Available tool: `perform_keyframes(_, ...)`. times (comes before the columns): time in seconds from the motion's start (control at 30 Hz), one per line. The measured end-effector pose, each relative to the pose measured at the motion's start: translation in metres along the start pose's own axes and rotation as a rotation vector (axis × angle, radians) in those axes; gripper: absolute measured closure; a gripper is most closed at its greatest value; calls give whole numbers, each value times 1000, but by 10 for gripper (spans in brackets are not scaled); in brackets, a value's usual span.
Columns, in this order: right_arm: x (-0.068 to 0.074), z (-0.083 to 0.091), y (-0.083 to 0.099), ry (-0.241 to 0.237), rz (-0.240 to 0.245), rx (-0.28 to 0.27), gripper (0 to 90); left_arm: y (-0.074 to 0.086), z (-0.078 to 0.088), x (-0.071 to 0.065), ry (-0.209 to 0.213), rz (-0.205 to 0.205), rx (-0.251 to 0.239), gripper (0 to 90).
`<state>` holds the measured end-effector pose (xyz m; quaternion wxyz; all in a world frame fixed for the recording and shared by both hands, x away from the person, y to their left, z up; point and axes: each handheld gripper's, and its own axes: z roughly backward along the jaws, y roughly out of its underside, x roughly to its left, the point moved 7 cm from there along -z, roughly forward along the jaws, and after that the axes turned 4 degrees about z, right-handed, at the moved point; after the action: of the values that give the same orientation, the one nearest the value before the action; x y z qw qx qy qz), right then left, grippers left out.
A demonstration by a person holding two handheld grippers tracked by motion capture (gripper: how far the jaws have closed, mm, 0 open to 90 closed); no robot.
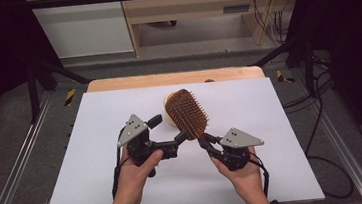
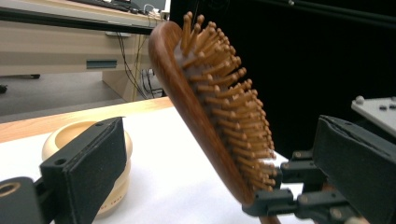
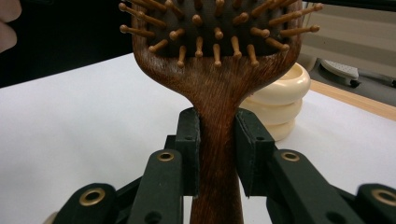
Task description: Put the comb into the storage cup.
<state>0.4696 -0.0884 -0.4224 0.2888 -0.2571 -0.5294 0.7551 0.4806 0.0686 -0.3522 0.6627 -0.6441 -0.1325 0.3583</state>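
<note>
We judged the wooden hairbrush (image 3: 217,74) stiff and light; our right gripper (image 3: 217,149) clenched its handle, while our left gripper (image 1: 172,133), at nine o'clock, stood released.

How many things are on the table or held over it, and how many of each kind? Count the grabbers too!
Wooden hairbrush: 1
Cream wooden bowl-shaped holder: 1
Grabbers: 2, the left gripper with open jaws, and the right gripper clamped on the hairbrush handle
Total: 4
</note>
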Motion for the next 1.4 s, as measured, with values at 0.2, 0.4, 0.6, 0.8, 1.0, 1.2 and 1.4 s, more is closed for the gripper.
perform_keyframes(0.2, 5, -2, 1, -9, 18, 7, 731, -4, -8, 6, 27, 65, -12, 35)
perform_keyframes(0.4, 10, -6, 3, -13, 39, 20, 731, -8, -16, 9, 72, 115, -3, 56)
perform_keyframes(0.6, 12, -8, 4, -21, 41, 24, 730, -13, -17, 17, 37, 152, -15, 63)
perform_keyframes(0.8, 13, -9, 6, -25, 37, 29, 730, -12, -20, 19, 32, 175, -13, 135)
perform_keyframes(1.0, 11, -8, 5, -20, 28, 26, 730, -11, -23, 19, 42, 196, -16, 246)
perform_keyframes(1.2, 11, -8, 4, -19, 14, 18, 730, -10, -27, 16, 46, 192, -13, 347)
perform_keyframes(1.4, 10, -8, 5, -23, 5, 16, 730, -9, -28, 16, 37, 212, -20, 390)
